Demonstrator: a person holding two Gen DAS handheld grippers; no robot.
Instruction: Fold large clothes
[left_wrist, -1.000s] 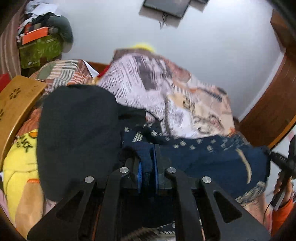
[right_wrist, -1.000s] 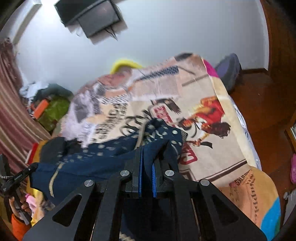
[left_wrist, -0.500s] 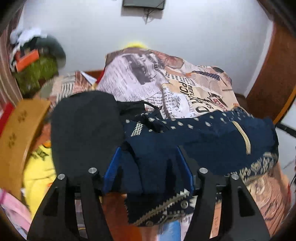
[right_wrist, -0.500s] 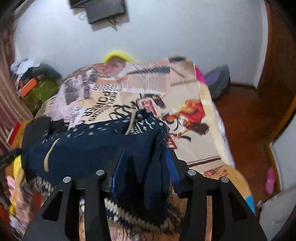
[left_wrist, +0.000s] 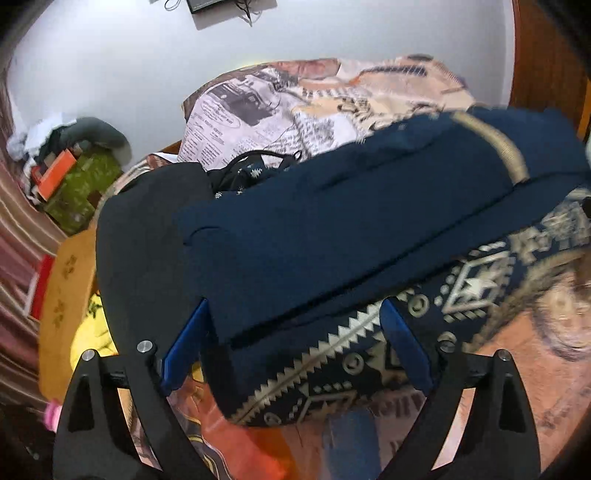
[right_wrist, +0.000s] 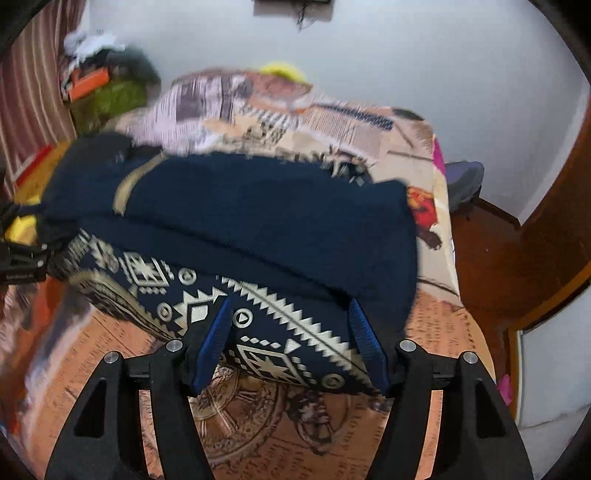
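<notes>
A navy blue garment (left_wrist: 351, 221) with a cream geometric border lies folded on the bed, plain navy layer on top of the patterned layer. It also shows in the right wrist view (right_wrist: 266, 221). My left gripper (left_wrist: 295, 350) is open, its blue pads on either side of the garment's near left end. My right gripper (right_wrist: 291, 343) is open around the garment's near right end. The fold rests on the printed bedspread (right_wrist: 258, 424). Neither gripper holds cloth.
A black garment (left_wrist: 144, 236) lies left of the navy one, with yellow cloth (left_wrist: 88, 332) and a wooden chair back (left_wrist: 66, 295) beyond it. A green box and clutter (left_wrist: 77, 184) sit by the wall. The bed's right edge drops to a wooden floor (right_wrist: 491, 266).
Both grippers were shut on the navy garment a second ago. They have opened and let it go. The garment now lies folded on the bed, and both grippers have tipped down towards it.
</notes>
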